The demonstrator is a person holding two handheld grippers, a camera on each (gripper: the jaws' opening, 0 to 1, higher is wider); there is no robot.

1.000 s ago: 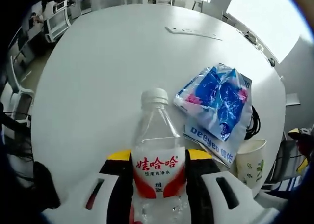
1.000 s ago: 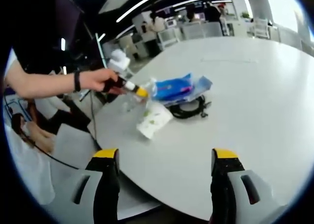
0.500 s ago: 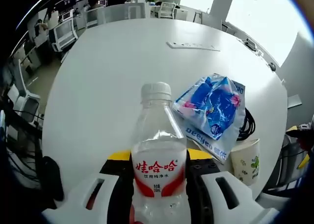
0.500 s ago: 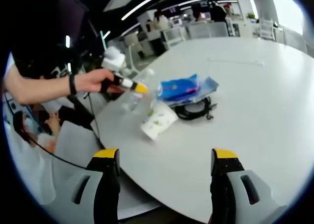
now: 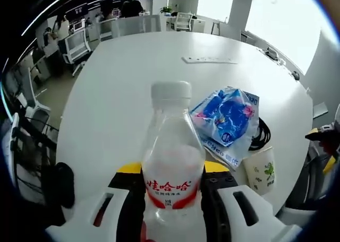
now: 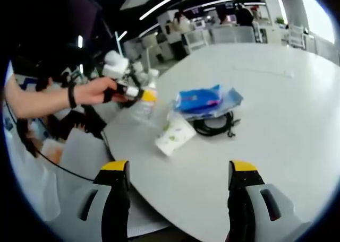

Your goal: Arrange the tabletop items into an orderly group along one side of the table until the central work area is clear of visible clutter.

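Left gripper (image 5: 171, 191) is clamped on a clear plastic water bottle (image 5: 171, 162), with its two yellow-tipped jaws pressing on the red and white label from both sides. The bottle stands upright between the jaws and its white cap (image 5: 170, 90) is on. In the right gripper view the same gripper (image 6: 146, 96) is seen from the side, held by the person's hand (image 6: 98, 89) above the near edge of the table, and the bottle (image 6: 144, 105) hangs below its yellow tips.

Right gripper (image 6: 178, 199) holds nothing; its jaws stand wide apart, low over the edge of the round white table (image 6: 276, 114).

On the table, near its edge, a small group of things lies close together. A blue plastic packet (image 5: 229, 113) rests on a flat blue and white pack (image 5: 227, 153). A coil of black cable (image 5: 261, 136) lies just beside them, partly under the pack. A white paper cup (image 5: 260, 170) with a green print lies on its side near the pack, with its open mouth turned toward the table edge (image 6: 172, 137). Far across the table there is a thin flat white strip (image 5: 210, 60), well apart from the group.

Office chairs (image 5: 74, 43) stand around the far side of the table.
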